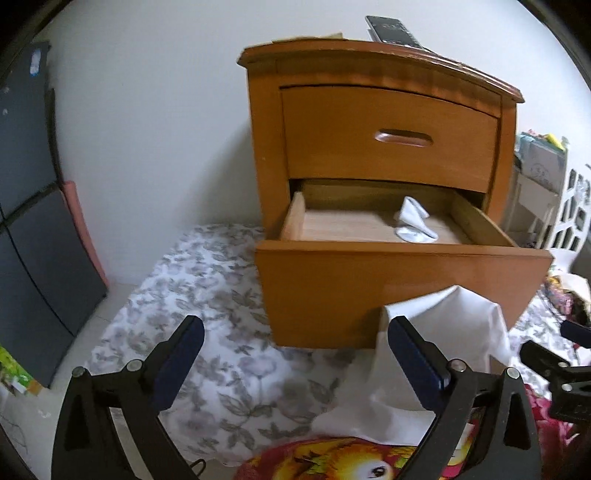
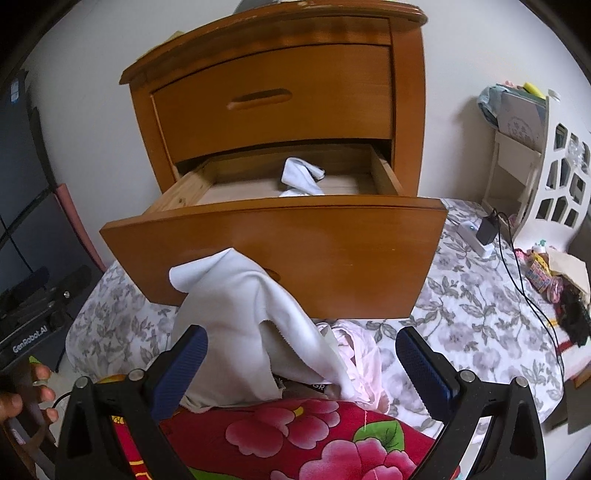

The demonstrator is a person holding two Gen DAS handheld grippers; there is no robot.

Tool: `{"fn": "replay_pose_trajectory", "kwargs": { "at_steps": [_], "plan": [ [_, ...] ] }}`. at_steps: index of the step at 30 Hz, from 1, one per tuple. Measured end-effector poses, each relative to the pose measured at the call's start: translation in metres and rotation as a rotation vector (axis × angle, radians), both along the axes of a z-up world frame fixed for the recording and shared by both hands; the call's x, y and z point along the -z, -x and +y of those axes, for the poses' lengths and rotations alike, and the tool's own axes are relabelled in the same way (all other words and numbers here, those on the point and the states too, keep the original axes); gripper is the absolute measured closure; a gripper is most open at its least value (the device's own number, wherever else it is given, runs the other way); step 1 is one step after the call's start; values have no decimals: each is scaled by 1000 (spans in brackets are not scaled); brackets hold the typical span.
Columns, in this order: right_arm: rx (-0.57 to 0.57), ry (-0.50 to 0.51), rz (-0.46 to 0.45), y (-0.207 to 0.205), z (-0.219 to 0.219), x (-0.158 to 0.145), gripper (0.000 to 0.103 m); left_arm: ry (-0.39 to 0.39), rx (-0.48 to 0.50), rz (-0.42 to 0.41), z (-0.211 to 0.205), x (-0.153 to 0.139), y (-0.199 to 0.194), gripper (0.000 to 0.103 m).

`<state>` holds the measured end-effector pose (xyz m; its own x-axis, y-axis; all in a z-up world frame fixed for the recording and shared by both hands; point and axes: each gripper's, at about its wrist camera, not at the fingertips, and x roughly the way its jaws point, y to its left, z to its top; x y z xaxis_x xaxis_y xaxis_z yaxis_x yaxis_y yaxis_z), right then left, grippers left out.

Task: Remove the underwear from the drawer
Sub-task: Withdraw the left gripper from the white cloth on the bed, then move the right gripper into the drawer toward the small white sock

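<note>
The wooden nightstand's bottom drawer [image 1: 402, 273] [image 2: 280, 254] is pulled out. Inside it lies one small white garment [image 1: 413, 221] [image 2: 301, 177]. In front of the drawer a white cloth [image 1: 454, 332] [image 2: 251, 314] stands in a peak on a pile of bedding, with a pale pink garment [image 2: 364, 354] beside it. My right gripper [image 2: 301, 334] is open, and the white cloth rises between its fingers without being pinched. My left gripper [image 1: 295, 323] is open and empty over the floral sheet, with the white cloth just right of its right finger [image 1: 413, 354].
The top drawer [image 1: 391, 136] is closed and a remote [image 1: 391, 31] lies on the nightstand. A floral sheet [image 1: 207, 295] and a red flowered blanket [image 2: 295, 439] cover the floor. A charger and cable [image 2: 487, 229] lie at the right, dark panels [image 1: 29, 221] at the left. A person's hand [image 2: 22, 395] shows.
</note>
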<state>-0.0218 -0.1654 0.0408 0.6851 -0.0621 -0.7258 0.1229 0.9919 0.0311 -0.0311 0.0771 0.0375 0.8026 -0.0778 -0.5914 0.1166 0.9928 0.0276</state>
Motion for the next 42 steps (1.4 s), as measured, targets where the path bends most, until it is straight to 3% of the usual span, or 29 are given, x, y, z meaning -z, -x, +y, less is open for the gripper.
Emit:
{"fn": "replay_pose_trajectory", "kwargs": {
  "at_steps": [5, 14, 26, 37, 42],
  "plan": [
    [-6, 11, 11, -3, 2, 1, 0, 19, 56, 41, -13, 10, 0, 3],
    [-24, 36, 25, -9, 10, 0, 0, -17, 97, 30, -25, 14, 3, 3],
    [-44, 42, 37, -20, 12, -6, 0, -26, 56, 77, -21, 22, -4, 3],
    [-40, 15, -78, -42, -4, -61, 0, 13, 52, 115, -13, 27, -10, 3],
    [-55, 25, -87, -59, -5, -79, 0, 23, 47, 116, -12, 28, -10, 3]
  ]
}}
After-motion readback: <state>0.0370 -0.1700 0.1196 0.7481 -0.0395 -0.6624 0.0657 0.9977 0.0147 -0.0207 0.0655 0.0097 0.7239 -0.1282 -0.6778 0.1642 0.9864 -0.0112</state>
